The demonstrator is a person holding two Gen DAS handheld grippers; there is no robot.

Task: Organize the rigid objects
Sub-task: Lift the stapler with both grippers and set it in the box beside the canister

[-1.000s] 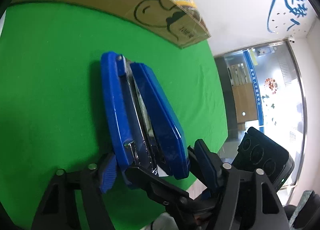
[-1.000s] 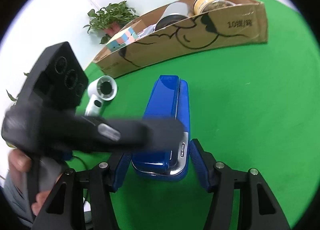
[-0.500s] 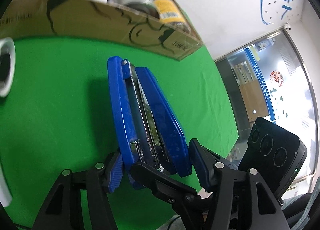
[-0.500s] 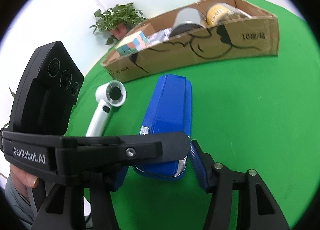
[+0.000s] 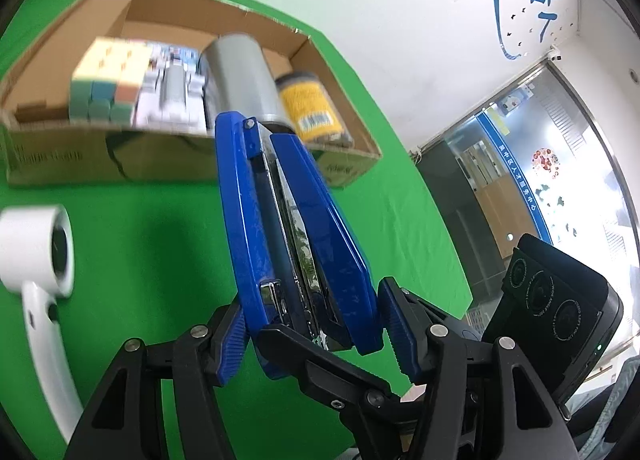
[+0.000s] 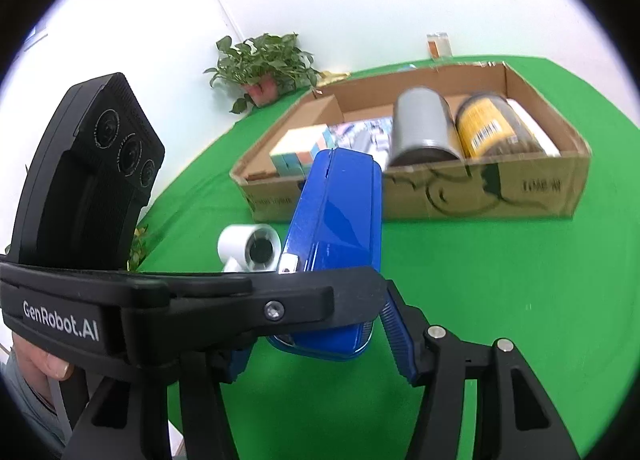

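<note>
A big blue stapler (image 5: 296, 244) hangs on its side above the green cloth, nose toward the cardboard box (image 5: 100, 156). My left gripper (image 5: 316, 336) is shut on its rear end, one blue pad against each flat side. From the right wrist, the stapler (image 6: 340, 220) is seen along its top. My right gripper (image 6: 316, 344) is shut on the same rear end, its right pad at the stapler's edge. Its left pad is hidden behind the left gripper's black finger (image 6: 280, 300), which crosses in front. A hand (image 6: 36, 360) holds the left gripper's handle.
The box (image 6: 480, 196) holds a colour cube (image 5: 108, 84), a printed pack, a grey can (image 5: 244, 80) and a yellow-labelled jar (image 5: 312, 108). A white handheld device (image 5: 36, 244) lies on the cloth, left of the stapler. A potted plant (image 6: 264, 64) stands at the table's far edge.
Both grippers have risen with the stapler, lifting it off the cloth. The view now looks down into the box, and the white device has come into the left wrist view.
</note>
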